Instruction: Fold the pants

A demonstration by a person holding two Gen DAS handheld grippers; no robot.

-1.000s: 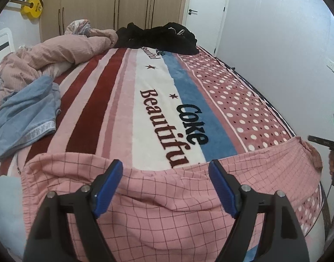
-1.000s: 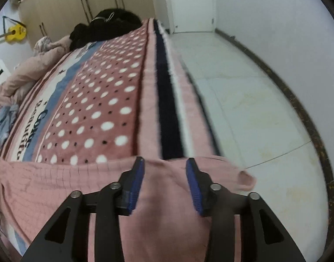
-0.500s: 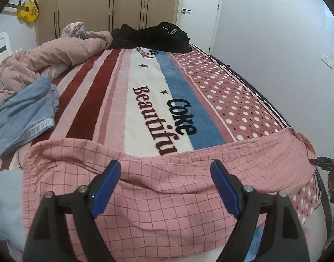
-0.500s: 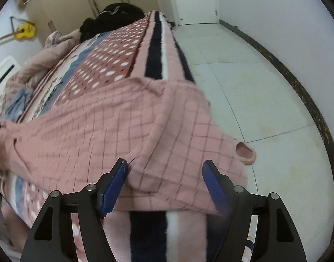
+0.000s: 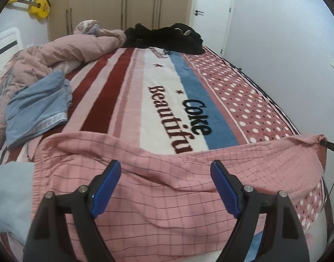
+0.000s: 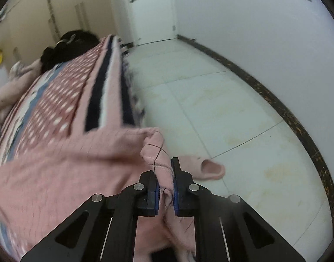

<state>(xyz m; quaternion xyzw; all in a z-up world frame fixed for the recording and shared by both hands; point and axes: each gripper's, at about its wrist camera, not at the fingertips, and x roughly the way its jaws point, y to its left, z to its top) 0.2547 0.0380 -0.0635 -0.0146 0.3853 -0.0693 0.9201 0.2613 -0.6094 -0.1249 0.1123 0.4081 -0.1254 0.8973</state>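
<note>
Right wrist view shows the right gripper (image 6: 165, 182) clamped tight on a bunched corner of the pink checked pants (image 6: 64, 174) — a fold of fabric sticks up between the blue pads (image 6: 175, 193). That corner hangs past the bed's side edge, above the pale tiled floor (image 6: 232, 113), with a pink slipper (image 6: 207, 167) just beyond it. From the left wrist, the pants (image 5: 167, 187) lie spread crosswise over the near end of the striped, polka-dotted blanket (image 5: 167, 91) printed "Coke Beautiful". The left gripper (image 5: 165, 182) hovers over the cloth with its jaws spread wide, holding nothing. A blue garment (image 5: 38, 107) sits on the blanket's left side, near a rumpled pink duvet (image 5: 64, 52); black clothes (image 5: 164, 38) are piled at the far end.
</note>
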